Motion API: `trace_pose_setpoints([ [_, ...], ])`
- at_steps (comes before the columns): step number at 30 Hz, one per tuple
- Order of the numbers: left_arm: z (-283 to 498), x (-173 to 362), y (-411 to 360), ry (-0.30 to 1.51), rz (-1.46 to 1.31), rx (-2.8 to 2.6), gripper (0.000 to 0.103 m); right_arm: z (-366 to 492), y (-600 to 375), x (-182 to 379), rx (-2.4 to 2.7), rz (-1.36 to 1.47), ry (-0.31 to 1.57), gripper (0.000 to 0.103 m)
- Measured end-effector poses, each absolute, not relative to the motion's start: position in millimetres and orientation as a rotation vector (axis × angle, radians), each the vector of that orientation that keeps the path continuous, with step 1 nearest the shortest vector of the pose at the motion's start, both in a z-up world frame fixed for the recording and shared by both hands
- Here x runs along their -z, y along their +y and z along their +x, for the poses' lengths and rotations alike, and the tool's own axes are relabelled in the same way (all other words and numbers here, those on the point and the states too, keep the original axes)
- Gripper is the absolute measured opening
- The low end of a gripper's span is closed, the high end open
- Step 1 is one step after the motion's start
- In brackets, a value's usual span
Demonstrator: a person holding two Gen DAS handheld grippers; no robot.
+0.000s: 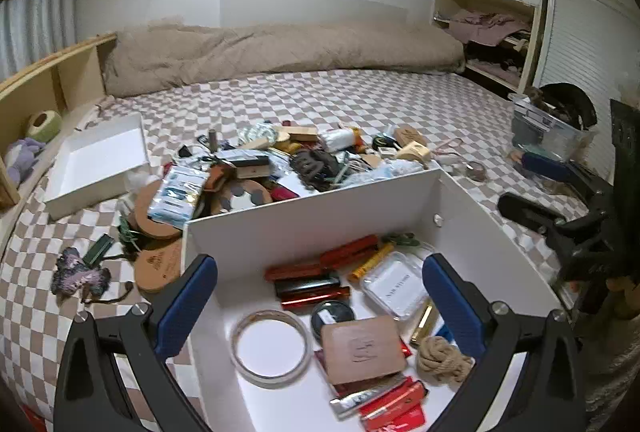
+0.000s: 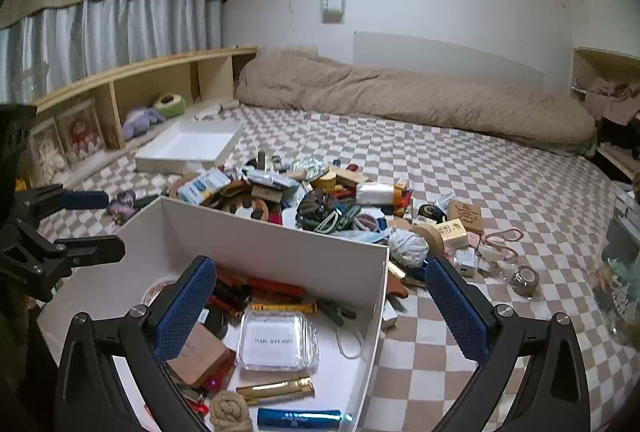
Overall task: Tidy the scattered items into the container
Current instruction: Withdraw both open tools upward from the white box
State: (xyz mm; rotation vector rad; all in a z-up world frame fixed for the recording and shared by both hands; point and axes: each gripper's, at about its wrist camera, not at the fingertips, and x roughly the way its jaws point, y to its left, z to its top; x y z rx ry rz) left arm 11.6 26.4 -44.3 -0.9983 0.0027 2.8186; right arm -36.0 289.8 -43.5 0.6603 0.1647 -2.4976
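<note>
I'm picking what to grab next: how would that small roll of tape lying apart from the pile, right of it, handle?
The tape roll is round and seems to sit on its flat side on the checkered bedspread, so it probably stays put unless tipped onto its edge, then it may roll. It looks small and hollow, likely light; its smooth curved wall could slip between pads.

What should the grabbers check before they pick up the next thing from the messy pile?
1. Left gripper open and empty: ok.
2. Right gripper open and empty: ok.
3. White box has bare floor left for more: ok.
4. Pile lies beyond the box's far wall, nothing blocking it: ok.
5. Next item sits loose, not tangled: cannot tell.
6. Grippers apart from each other: ok.
</note>
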Motion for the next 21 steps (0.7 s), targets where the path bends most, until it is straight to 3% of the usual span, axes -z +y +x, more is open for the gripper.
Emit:
trace_pose_setpoints([
  [21, 26.9, 44.8, 5.6, -0.002, -0.794, -2.928, 0.103, -32.7, 291.0, 49.8, 2.528, 0.662, 0.165, 0.103],
])
